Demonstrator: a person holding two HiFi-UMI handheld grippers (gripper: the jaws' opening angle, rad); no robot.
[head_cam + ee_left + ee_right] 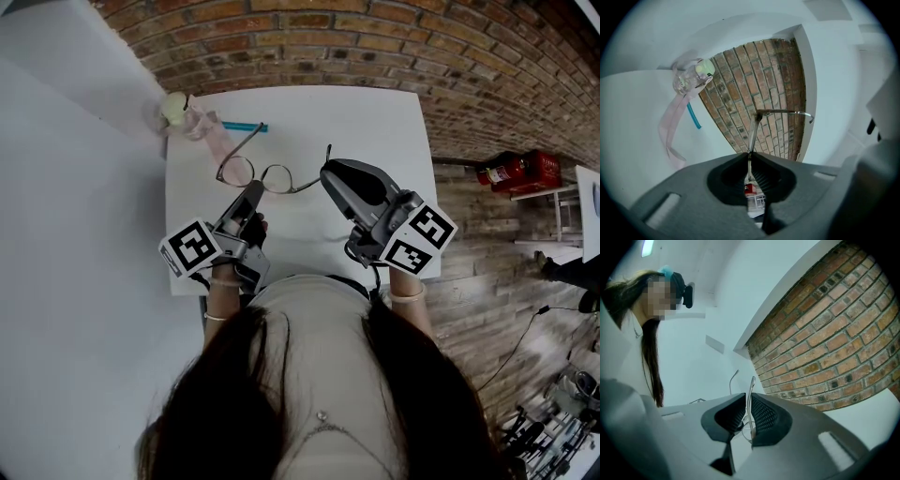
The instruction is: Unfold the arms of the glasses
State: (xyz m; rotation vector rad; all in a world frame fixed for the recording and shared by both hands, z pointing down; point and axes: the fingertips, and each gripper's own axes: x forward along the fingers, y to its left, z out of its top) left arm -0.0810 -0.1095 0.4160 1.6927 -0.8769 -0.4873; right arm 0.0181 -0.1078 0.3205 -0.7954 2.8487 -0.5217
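— Glasses [260,175]: position?
— Mid-table, held between both grippers. Resting on the white table [375,122] or just above it: cannot tell.
— Left gripper [251,192]?
— Nearest, with marker cube [192,248] toward the body. Jaws pressed together on a thin metal part of the frame, at its near rim. Nothing else between them.
— Right gripper [325,173]?
— Same depth, other side. Jaws closed tight on the right arm [309,186] of the glasses, curved tip poking out beyond the jaws. Angle of that arm to the frame: hard to read.
— Other arm?
— Left arm [242,145] swung out from its hinge, pointing away toward the far edge, free of both grippers.
— Beyond that?
— Teal pen [246,126] flat on the table, just past that arm's tip. Pink ribbon [211,131] beside it, trailing from a pale round thing [175,106] at the far left corner. Brick floor [375,37] past the table edge.
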